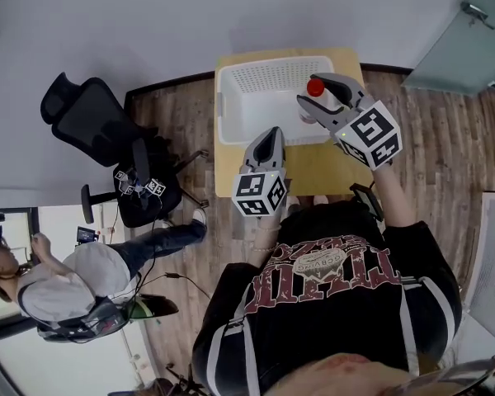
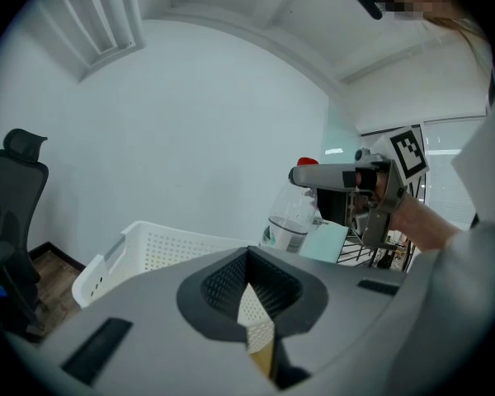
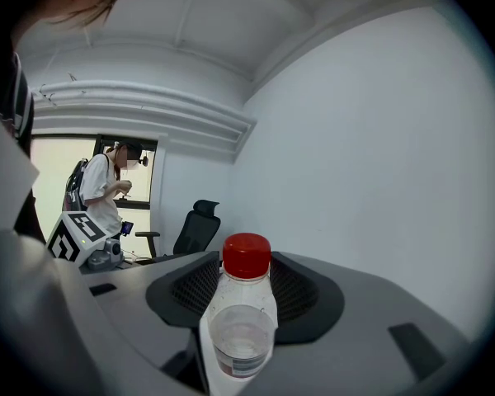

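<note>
The bottle [image 3: 241,328] is clear, glossy plastic, and its red cap [image 3: 246,256] is smooth plastic. The basket [image 1: 223,106] is white perforated plastic with a slight sheen. The left gripper [image 2: 252,291] and right gripper [image 3: 246,291] are matt grey plastic with dark, finely ribbed jaws. The counter [image 1: 313,167] is pale, smooth wood. The floor [image 1: 445,139] is grained planks.

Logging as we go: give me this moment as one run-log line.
right tool: shut on red-capped bottle | bottle: over white basket | left tool: shut, empty, beside basket | basket: on wooden table
</note>
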Demonstrator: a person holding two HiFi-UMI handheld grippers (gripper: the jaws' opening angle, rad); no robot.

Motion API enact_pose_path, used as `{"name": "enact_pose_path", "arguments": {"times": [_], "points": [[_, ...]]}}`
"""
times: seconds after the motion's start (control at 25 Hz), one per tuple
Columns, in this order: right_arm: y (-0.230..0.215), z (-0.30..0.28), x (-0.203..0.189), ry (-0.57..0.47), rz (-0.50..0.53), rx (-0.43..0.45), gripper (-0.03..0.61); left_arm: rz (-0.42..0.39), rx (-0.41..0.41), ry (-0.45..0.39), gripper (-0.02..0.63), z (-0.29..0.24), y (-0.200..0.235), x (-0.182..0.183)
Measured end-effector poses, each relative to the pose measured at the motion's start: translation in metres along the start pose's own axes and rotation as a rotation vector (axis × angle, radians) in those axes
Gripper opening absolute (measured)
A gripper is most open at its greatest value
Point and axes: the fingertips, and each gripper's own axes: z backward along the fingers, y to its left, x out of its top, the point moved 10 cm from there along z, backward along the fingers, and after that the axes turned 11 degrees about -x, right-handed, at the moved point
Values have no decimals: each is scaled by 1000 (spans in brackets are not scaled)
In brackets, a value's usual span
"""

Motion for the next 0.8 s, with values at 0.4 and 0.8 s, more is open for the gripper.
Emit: {"name": "enact_pose_path", "arguments": {"times": [0.4, 0.8], "points": [[-14, 33, 1, -10, 0, -75, 206, -10, -77, 22, 47, -22, -15, -4], [-37, 70, 1, -24, -23, -177, 206, -20, -141, 51, 48, -44, -31, -6]]}}
